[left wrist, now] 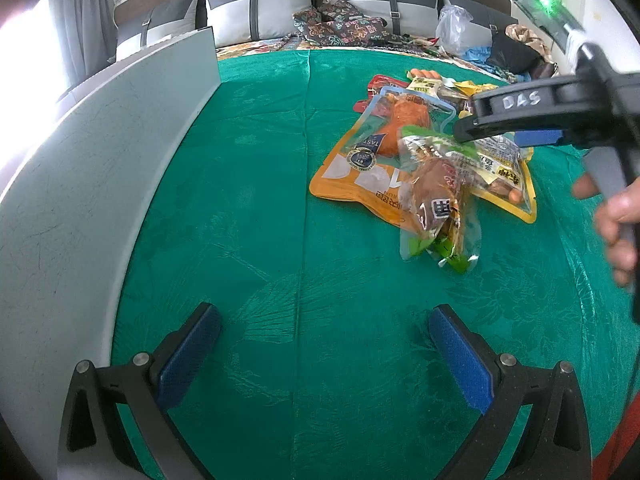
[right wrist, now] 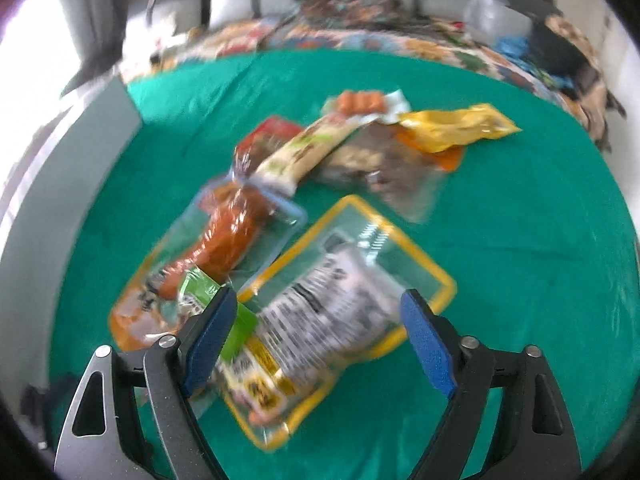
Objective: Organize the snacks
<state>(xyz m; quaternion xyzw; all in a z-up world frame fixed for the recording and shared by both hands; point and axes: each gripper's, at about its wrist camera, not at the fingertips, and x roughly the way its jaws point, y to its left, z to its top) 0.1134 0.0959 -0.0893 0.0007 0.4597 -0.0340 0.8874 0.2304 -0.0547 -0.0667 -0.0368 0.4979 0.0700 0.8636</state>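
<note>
A heap of snack packs lies on the green cloth (left wrist: 280,240). It holds an orange pack with a drumstick (left wrist: 372,152), a yellow-bordered clear pack (left wrist: 508,176) and a green-edged clear pack (left wrist: 436,200) on top. My left gripper (left wrist: 324,320) is open over bare cloth, short of the heap. My right gripper (left wrist: 492,136), held by a hand (left wrist: 616,216), reaches over the heap from the right. In the blurred right wrist view it (right wrist: 316,300) stands open above the yellow-bordered pack (right wrist: 344,288), pads apart from it. The orange pack (right wrist: 216,248) lies to its left.
A tall grey panel (left wrist: 100,180) stands along the cloth's left side. Farther back in the heap lie a yellow pouch (right wrist: 456,126), a sausage pack (right wrist: 360,102) and a red pack (right wrist: 272,132). Cushions (left wrist: 260,4), patterned fabric and bags sit behind.
</note>
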